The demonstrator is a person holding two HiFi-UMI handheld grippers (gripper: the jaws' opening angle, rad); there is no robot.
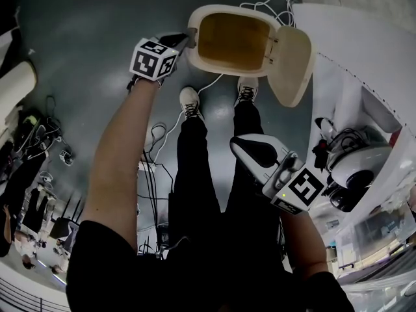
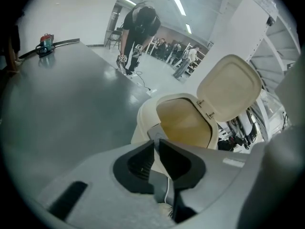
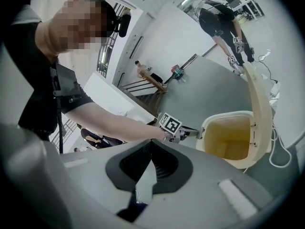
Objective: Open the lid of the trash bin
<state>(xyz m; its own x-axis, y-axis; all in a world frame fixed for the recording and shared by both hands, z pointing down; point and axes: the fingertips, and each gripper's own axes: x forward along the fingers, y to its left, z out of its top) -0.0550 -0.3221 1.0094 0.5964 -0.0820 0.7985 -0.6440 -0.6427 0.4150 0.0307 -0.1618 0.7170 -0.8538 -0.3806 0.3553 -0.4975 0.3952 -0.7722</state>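
Found the lid (image 1: 290,56) already standing open on the trash bin (image 1: 224,9) on the floor before the feet, left gripper (image 1: 187,39) with jaws nearly together at its front rim, right gripper (image 1: 236,146) closed empty near the waist; probably remained only to draw the left one away.

so the trash bin (image 1: 229,10) sits on the floor (image 1: 78,38) just ahead of the shoes (image 1: 190,101), lid (image 1: 294,64) hinged up at its right, left gripper (image 1: 186,41) at its left rim, right gripper (image 1: 235,145) well back
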